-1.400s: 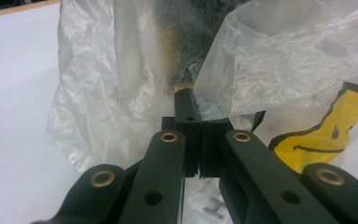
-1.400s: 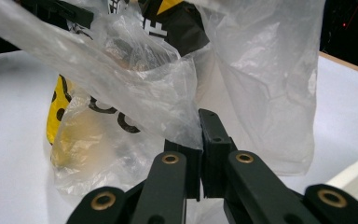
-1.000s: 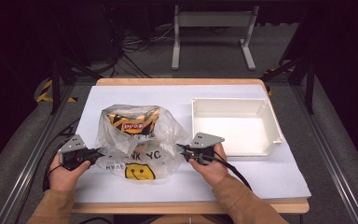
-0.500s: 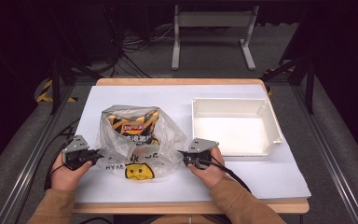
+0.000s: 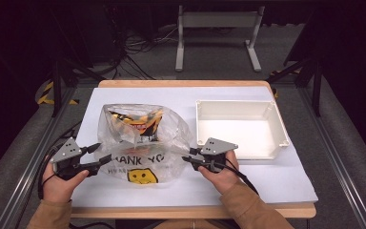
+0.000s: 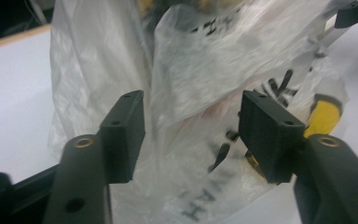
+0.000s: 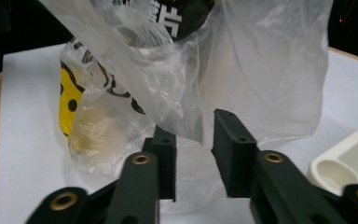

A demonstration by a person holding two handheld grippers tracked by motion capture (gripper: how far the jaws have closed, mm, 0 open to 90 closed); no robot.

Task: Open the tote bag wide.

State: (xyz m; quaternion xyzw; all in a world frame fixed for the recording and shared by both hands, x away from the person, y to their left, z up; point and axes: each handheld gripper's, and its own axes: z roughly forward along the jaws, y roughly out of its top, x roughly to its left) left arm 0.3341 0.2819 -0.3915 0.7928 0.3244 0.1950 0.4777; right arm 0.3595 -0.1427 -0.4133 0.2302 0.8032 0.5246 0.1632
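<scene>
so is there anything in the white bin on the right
No, the white bin shows a bare white floor in the high view, while the snack packet sits inside the plastic bag beside it.

One plastic bag [image 5: 143, 143], one snack packet [image 5: 136, 121], one white tray [image 5: 240, 131], two grippers.

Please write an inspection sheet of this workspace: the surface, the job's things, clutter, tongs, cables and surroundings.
Surface: white sheet on a wooden table.
Job's things: clear plastic bag with a smiley print, a snack packet inside.
Clutter: empty white tray beside the bag.
Tongs: left tongs have just been opening, jaws apart at the bag's side; right tongs likewise, film between the jaws, unpinched.
Cables: one trails from each tongs.
Surroundings: dark floor, grey stand, floor cables.
</scene>
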